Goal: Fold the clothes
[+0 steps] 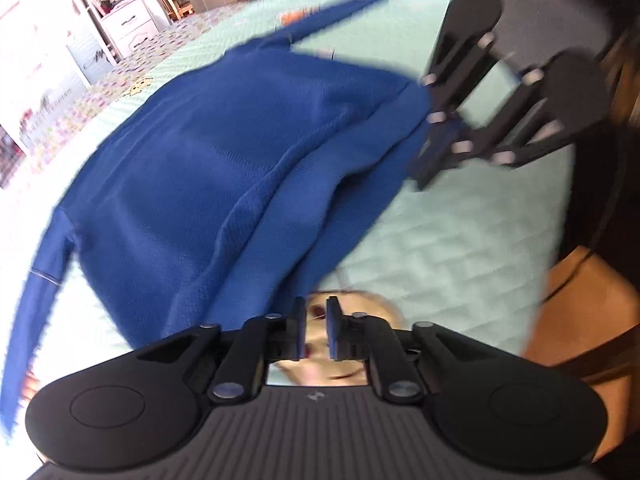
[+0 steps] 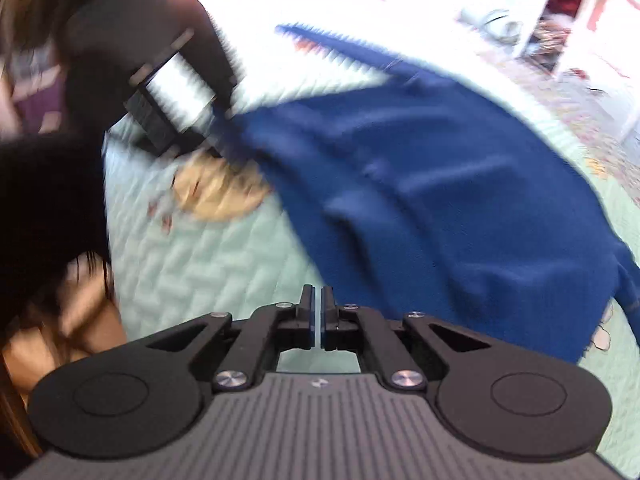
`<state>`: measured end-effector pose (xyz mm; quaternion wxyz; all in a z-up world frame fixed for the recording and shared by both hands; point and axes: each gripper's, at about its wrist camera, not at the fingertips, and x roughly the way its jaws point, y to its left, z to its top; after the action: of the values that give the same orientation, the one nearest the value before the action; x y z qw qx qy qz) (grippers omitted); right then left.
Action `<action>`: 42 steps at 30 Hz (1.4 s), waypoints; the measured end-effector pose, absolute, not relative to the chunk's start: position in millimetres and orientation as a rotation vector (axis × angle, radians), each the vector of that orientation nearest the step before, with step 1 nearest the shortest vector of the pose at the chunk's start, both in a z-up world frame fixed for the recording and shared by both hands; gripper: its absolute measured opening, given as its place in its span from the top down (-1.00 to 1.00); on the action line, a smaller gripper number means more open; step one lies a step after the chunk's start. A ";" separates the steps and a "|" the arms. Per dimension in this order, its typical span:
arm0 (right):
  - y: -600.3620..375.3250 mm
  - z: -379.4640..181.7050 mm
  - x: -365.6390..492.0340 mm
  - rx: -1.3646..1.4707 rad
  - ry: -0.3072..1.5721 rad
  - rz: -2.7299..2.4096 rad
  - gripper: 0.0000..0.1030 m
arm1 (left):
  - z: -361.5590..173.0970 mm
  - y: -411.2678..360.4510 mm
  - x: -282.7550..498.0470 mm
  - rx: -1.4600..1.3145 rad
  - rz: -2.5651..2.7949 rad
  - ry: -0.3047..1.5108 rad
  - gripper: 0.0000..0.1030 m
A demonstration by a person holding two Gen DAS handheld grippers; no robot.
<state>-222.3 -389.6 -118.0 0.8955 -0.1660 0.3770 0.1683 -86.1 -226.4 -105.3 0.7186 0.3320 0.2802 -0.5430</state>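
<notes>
**Blue sweater half folded on the bed, both grippers clear of it**

I hold a gripper in each hand above a blue sweater [image 1: 208,168] lying on a bed with a pale green quilt [image 1: 440,248]. The sweater's body is doubled over itself, with a thick rolled edge along the side nearest me. One sleeve [image 1: 36,300] trails long past the fold on the left; another stretches away at the far side.

My left gripper [image 1: 316,328] has its jaws slightly apart with nothing between them; through the gap I see only a tan cartoon print on the quilt. My right gripper [image 2: 316,316] has its jaws drawn almost together, empty, over bare quilt just beside the sweater's near edge. Both views are blurred.

Risks, as I judge them: the loose sleeves could stay outside the fold and leave a lopsided bundle. Pinching only the top layer of the thick edge could pull the fold open. The quilt could also be caught with the knit.
</notes>
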 end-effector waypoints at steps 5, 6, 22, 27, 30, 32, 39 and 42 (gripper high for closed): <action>-374.6 -132.1 -206.5 -0.563 0.716 0.252 0.45 | -109.2 -240.6 -68.4 0.709 -1.079 0.581 0.34; -371.0 -136.9 -202.3 -0.597 0.714 0.254 0.43 | -113.9 -245.7 -68.0 0.739 -1.078 0.578 0.34; -367.4 -132.6 -207.6 -0.480 0.844 0.449 0.96 | -130.1 -232.2 -52.9 0.891 -1.043 0.659 0.94; -370.2 -123.1 -219.0 -0.484 0.778 0.378 0.92 | -114.6 -225.2 -52.4 0.799 -1.060 0.656 0.85; -376.4 -118.8 -221.3 -0.523 0.745 0.318 0.56 | -109.9 -226.6 -52.4 0.794 -1.045 0.633 0.81; -382.3 -117.5 -221.4 -0.527 0.751 0.305 0.50 | -105.8 -228.6 -49.0 0.761 -1.036 0.628 0.70; -413.6 -109.6 -206.3 -0.256 0.743 0.226 0.45 | -83.2 -231.3 -37.3 0.529 -1.090 0.688 0.48; -417.6 -124.5 -197.0 -0.145 0.796 0.237 0.24 | -86.5 -238.2 -35.3 0.501 -1.076 0.707 0.28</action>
<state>-197.0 -417.7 -124.5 0.9124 -0.0703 0.3864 0.1152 -35.3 -238.2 -86.5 0.7708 0.2311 0.3260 -0.4963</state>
